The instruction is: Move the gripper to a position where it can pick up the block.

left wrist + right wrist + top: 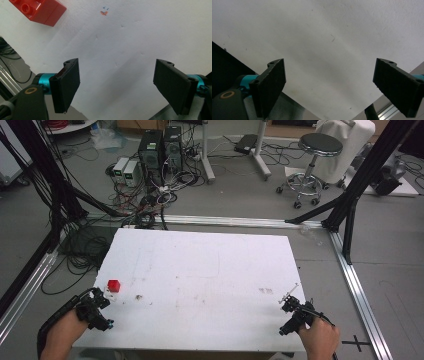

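Observation:
A red toy brick [114, 285] with studs on top lies near the left edge of the white table [200, 270]; in the left gripper view the brick [40, 11] sits at the upper left. My left gripper [102, 302] hovers just in front of it, jaws wide apart with nothing between them [117, 82]. My right gripper [289, 306] is at the table's front right corner, also open over bare white surface [329, 82].
A small brown stain [138, 296] and faint marks [266, 290] dot the table. Beyond the far edge are floor cables, computer towers [160, 147], a round stool [312, 162] and black frame struts [360, 180].

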A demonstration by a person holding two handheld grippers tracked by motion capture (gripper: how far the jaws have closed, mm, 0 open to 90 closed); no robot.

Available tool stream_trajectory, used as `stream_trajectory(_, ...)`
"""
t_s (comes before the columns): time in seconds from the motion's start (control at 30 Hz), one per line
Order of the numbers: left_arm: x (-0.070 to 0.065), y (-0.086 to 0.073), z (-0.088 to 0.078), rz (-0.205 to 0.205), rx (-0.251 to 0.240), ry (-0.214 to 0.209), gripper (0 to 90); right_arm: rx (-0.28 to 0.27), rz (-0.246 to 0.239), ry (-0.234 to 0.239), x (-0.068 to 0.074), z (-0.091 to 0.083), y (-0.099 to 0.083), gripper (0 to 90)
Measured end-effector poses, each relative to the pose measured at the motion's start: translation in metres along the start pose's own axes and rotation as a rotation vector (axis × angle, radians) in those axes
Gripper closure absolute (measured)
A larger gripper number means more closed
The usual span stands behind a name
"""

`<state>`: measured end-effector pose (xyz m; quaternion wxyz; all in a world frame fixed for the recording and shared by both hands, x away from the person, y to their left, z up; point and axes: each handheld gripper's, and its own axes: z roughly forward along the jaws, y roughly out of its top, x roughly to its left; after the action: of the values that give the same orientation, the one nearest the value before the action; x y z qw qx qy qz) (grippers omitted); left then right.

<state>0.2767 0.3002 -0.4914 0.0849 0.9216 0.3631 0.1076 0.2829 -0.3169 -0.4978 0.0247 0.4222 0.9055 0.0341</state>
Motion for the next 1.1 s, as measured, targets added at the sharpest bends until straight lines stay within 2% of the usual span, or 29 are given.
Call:
stream_trajectory(0.6, -0.0002, -0.0014, -0.0009, -0.003, -0.008, 0.004, 21.7, -0.004, -0.001, -0.006, 0.0010, -0.0018, 0.0016, 10.5)
stream_trajectory(0.77, -0.0011, -0.0017, 0.0000, 0.013, 0.002, -0.002, 21.7, -0.004, 0.003, -0.004, 0.0015, -0.0023, 0.0022, 10.5)
stream_trajectory(0.9, -0.0018, 0.0012, 0.0011, 0.022, 0.008, 0.018, 21.7, -0.007, -0.006, -0.003, 0.0012, -0.0016, 0.0016, 10.5)
stream_trajectory(0.97, -0.0036, 0.0030, 0.0014, 0.035, 0.002, 0.028, 21.7, -0.010, -0.002, -0.001, 0.0013, -0.0012, 0.0012, 10.5)
stream_trajectory(1.0, -0.0050, 0.0033, 0.0021, 0.061, -0.008, 0.012, 21.7, -0.009, 0.006, 0.003, 0.0016, -0.0018, 0.0004, 10.5)
stream_trajectory(1.03, -0.0050, 0.0033, 0.0021, 0.061, -0.008, 0.012, 21.7, -0.009, 0.006, 0.003, 0.0016, -0.0018, 0.0004, 10.5)
stream_trajectory(1.07, -0.0055, 0.0027, 0.0027, 0.105, -0.002, 0.006, 21.7, -0.012, 0.002, 0.004, 0.0012, -0.0015, -0.0005, 10.5)
stream_trajectory(1.1, -0.0055, 0.0027, 0.0027, 0.105, -0.002, 0.006, 21.7, -0.012, 0.002, 0.004, 0.0012, -0.0015, -0.0005, 10.5)
